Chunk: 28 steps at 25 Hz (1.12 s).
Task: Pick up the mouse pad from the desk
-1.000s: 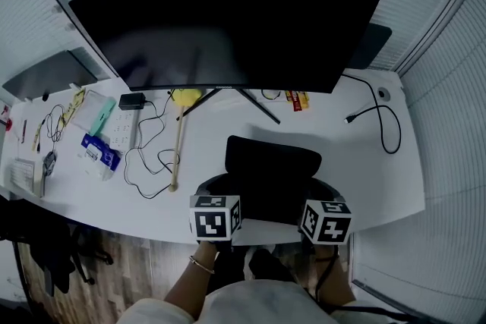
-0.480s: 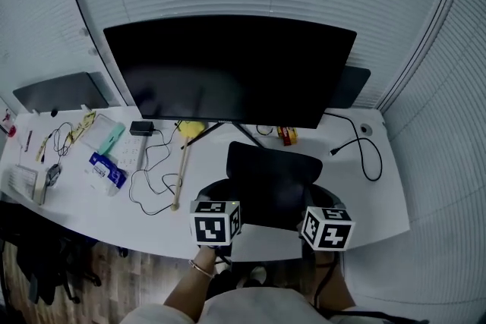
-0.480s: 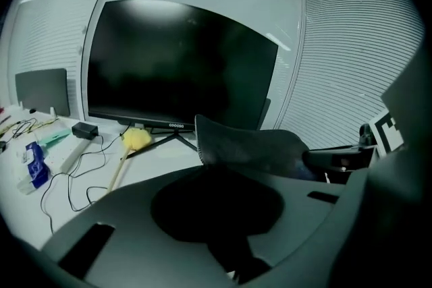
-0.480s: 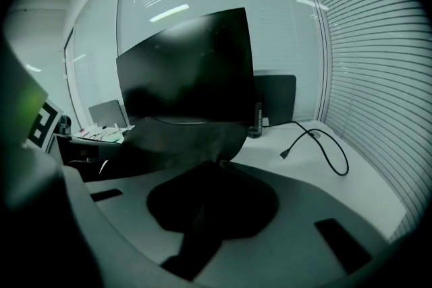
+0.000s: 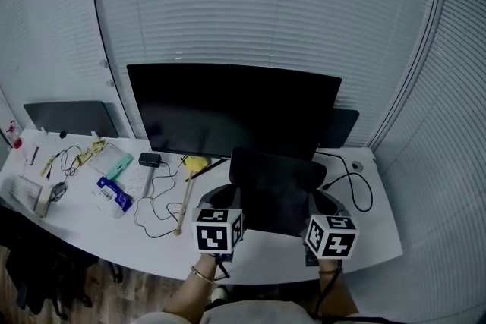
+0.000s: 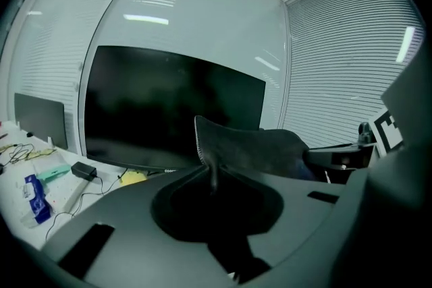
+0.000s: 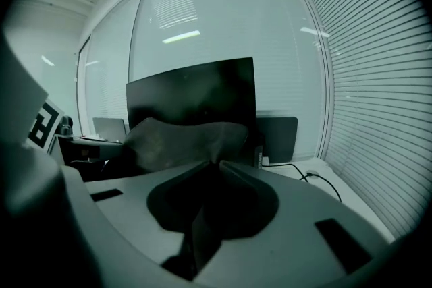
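Note:
A black mouse pad point(image 5: 273, 187) hangs in the air above the white desk point(image 5: 91, 218), held up in front of the monitor point(image 5: 231, 110). My left gripper point(image 5: 228, 197) is shut on its near left edge and my right gripper point(image 5: 313, 202) on its near right edge. In the left gripper view the mouse pad point(image 6: 260, 148) curls up from between the closed jaws of the left gripper point(image 6: 212, 175). Across in the right gripper view, the mouse pad point(image 7: 182, 138) rises the same way from the right gripper point(image 7: 217, 168). Its far edge sags and bends.
A wooden-handled yellow brush point(image 5: 188, 182), a black adapter point(image 5: 149, 159) with tangled cable, a power strip point(image 5: 130, 180) and small packets lie on the desk's left part. A black cable point(image 5: 353, 190) loops at the right. Window blinds stand behind the monitor.
Both grippers have risen together with the mouse pad, lifting it off the desk. The head view has tilted up, so the monitor and blinds now fill more of the picture.

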Available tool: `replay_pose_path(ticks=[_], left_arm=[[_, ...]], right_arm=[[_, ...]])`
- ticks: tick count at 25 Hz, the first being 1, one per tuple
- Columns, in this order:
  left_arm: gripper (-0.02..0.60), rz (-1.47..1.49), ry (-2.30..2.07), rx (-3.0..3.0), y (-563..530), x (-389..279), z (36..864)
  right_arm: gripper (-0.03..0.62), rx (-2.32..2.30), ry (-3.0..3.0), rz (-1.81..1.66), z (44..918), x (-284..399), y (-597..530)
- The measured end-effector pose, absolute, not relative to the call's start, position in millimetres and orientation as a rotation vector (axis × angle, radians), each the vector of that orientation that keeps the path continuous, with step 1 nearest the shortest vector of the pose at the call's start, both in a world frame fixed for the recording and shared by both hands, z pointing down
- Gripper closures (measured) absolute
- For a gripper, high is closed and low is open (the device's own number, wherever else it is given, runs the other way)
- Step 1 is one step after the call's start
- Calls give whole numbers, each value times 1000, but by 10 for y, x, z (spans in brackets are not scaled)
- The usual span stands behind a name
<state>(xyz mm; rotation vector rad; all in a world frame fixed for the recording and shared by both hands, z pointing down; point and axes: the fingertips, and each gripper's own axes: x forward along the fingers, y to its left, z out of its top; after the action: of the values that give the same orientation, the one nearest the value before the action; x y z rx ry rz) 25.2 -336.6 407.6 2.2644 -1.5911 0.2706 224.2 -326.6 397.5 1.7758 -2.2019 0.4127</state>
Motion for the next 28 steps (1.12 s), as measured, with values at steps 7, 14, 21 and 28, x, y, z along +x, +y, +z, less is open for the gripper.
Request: replay_pose_path(ticks=[7, 14, 21, 28], left_arm=[[526, 192, -1676, 2386, -3434, 236, 3435], [526, 156, -1705, 2437, -3414, 239, 3178], [526, 148, -1707, 2445, -3364, 248, 3131], [526, 151, -1712, 2449, -3350, 247, 3169]], right_arm=[[535, 1823, -2297, 260, 3329, 2223, -3332], [534, 1841, -2323, 196, 3114, 2200, -3287], [534, 1862, -2316, 207, 3096, 2221, -3236], [534, 1876, -2316, 211, 3138, 2219, -3225]])
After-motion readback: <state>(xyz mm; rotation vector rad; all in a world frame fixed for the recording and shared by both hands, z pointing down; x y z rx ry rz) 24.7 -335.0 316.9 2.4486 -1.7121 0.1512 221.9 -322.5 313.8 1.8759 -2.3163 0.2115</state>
